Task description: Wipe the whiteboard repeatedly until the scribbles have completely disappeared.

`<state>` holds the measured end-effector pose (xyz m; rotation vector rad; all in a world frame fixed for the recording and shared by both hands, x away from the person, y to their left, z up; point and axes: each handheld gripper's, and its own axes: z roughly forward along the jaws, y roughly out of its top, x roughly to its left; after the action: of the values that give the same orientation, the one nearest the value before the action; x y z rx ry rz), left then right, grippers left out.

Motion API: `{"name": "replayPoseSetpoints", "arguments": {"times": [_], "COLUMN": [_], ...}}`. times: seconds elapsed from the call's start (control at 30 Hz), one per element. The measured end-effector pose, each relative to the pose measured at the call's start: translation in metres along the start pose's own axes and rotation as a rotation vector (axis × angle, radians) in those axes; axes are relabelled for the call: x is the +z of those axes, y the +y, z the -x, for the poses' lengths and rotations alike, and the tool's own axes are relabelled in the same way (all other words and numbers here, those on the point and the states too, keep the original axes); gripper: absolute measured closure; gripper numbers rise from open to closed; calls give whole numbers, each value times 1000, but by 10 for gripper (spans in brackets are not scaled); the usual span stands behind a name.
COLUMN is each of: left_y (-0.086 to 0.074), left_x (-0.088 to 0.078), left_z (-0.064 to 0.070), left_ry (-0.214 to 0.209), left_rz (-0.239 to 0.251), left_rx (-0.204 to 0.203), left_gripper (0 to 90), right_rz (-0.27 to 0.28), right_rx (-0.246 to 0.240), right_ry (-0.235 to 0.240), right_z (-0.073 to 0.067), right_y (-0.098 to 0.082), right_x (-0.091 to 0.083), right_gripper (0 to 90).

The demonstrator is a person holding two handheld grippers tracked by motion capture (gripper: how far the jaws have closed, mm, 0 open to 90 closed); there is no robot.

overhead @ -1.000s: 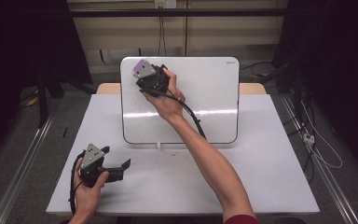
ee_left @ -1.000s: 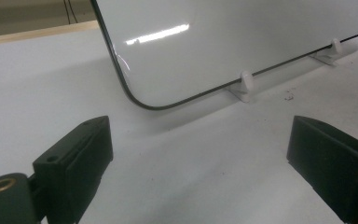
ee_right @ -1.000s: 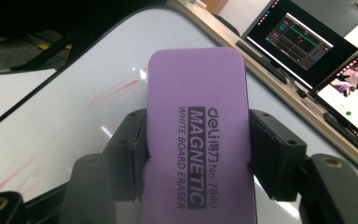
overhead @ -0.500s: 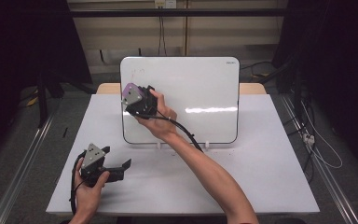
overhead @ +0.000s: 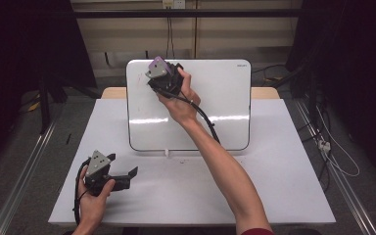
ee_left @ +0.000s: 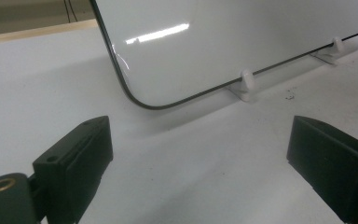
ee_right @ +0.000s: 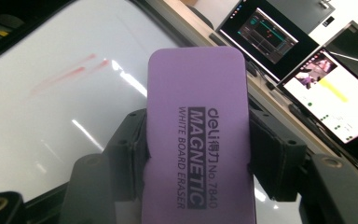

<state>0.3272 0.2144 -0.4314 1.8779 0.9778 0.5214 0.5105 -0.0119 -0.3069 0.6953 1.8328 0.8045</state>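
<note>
Right gripper view shows my right gripper (ee_right: 198, 154) clamped on the purple eraser (ee_right: 196, 121) near the whiteboard's (overhead: 215, 93) top-left red smudge (ee_right: 67, 73); I'd press flat and sweep across. Left gripper (overhead: 127, 175) rests wide open on the table (overhead: 274, 186).

whiteboard (overhead: 215, 112) upright on table (overhead: 274, 186), eraser (overhead: 157, 63) before it

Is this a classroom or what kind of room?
Probably a lab or test room: a small whiteboard stands on a table, computer screens glow nearby, and cables trail over the floor.
</note>
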Motion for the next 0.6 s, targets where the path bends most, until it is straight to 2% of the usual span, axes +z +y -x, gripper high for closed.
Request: {"name": "replayPoseSetpoints", "arguments": {"times": [0.07,0.13,0.17,0.23,0.27,0.33,0.37,0.47,0.5,0.53,0.6], "left_y": [0,0,0,0,0,0,0,0,0,0,0], "left_x": [0,0,0,-1,0,1,1,0,0,0,0], "left_z": [1,1,1,0,0,1,1,1,1,1,0], "left_ry": [-1,-2,-2,0,-3,-5,-7,-8,-7,-8,-5], "left_rz": [-3,-3,-2,-2,5,0,-3,-4,-4,-3,2], "left_rx": [4,4,3,3,-4,-6,-4,8,6,3,-5], "left_gripper": [67,67,67,66,67,66,67,66,66,66,66], "right_rz": [7,11,11,20,21,24,20,25,22,24,17], "right_rx": [-20,-44,-70,-87,-123,-125,-128,-84,-66,-28,4], "right_ry": [28,75,89,135,127,129,128,108,94,75,44], "right_z": [-12,-27,-34,-46,-52,-57,-56,-46,-38,-32,-17], "right_y": [1,2,3,5,6,7,7,7,8,10,14], "right_x": [0,0,-1,-1,-1,-1,0,3,4,6,8], "right_gripper": [415,415,415,415,415,415,415,416,415,415,415]}}
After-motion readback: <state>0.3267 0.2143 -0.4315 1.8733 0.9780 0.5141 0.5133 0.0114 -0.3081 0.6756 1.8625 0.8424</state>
